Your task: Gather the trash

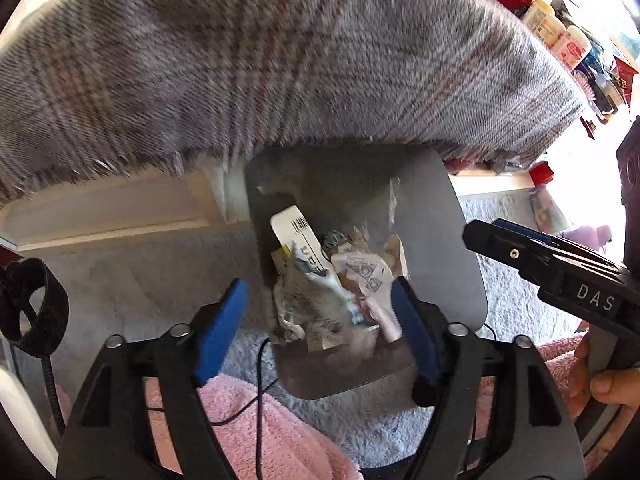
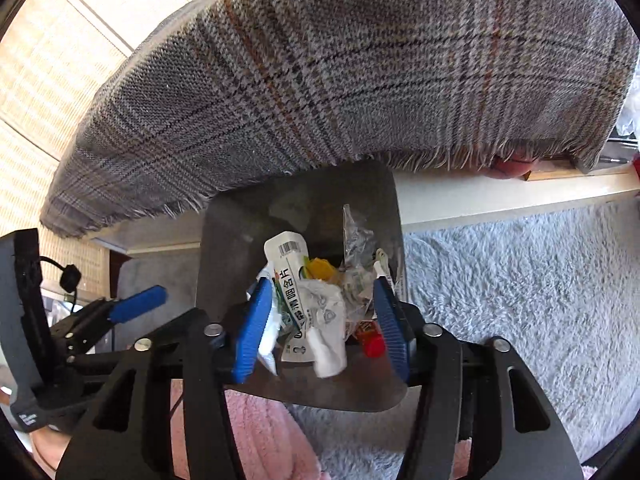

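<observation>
A grey trash bin (image 1: 440,232) stands on the carpet under a plaid-covered bed edge, also in the right wrist view (image 2: 232,240). It holds a pile of crumpled wrappers (image 1: 332,292) and a white barcoded sachet (image 2: 290,264). My left gripper (image 1: 320,332) is open above the bin, its blue pads either side of the pile without gripping it. My right gripper (image 2: 320,324) is open right over the trash (image 2: 324,312), pads flanking it. The right gripper also shows at the right of the left wrist view (image 1: 560,268).
A grey plaid blanket (image 1: 280,60) overhangs the bin. Grey shaggy carpet (image 2: 520,300) lies to the right. A pink fluffy mat (image 1: 260,432) and a black cable lie below. Bottles and clutter (image 1: 560,28) sit at top right. A white baseboard (image 2: 500,196) runs behind.
</observation>
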The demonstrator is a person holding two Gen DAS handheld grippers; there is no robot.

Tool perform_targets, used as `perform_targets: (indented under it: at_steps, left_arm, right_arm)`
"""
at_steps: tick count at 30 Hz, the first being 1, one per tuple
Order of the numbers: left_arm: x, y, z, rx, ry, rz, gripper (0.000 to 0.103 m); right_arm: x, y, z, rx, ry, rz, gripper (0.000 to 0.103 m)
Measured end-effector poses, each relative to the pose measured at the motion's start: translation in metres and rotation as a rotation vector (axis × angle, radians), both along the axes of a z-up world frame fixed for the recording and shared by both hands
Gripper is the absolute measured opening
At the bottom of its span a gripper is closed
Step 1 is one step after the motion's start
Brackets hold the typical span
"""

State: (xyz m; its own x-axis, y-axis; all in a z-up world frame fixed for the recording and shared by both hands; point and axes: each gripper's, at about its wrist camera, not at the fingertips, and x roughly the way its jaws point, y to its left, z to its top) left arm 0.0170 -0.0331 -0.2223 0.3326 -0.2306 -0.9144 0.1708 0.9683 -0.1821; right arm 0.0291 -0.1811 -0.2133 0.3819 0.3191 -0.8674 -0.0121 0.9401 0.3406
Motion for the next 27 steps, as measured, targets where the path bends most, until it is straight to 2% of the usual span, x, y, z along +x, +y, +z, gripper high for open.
perform_targets:
  at_steps: [2,5,7,16,22,27]
  left_arm:
    - [-0.002,0.003,0.011,0.007,-0.029,0.006,0.082]
    - [-0.007,0.009,0.036,0.025,-0.098,0.018,0.092]
    - [-0.009,0.012,0.054,0.029,-0.146,0.02,0.095]
    - [-0.005,0.025,0.138,0.03,-0.35,0.08,0.095]
    - [-0.002,0.032,0.185,0.041,-0.483,0.129,0.095]
    - [-0.012,0.034,0.208,0.05,-0.592,0.137,0.095]
  right_arm:
    - [-0.001,-0.003,0.011,-0.022,-0.037,-0.012,0.083]
    - [-0.002,-0.007,0.033,-0.051,-0.105,-0.011,0.1]
    - [-0.001,-0.009,0.053,-0.08,-0.152,-0.002,0.1]
    - [0.002,-0.032,0.143,-0.202,-0.423,-0.012,0.1]
    - [0.0,-0.063,0.164,-0.189,-0.559,-0.071,0.1]
    - [-0.01,-0.08,0.178,-0.165,-0.645,-0.136,0.1]
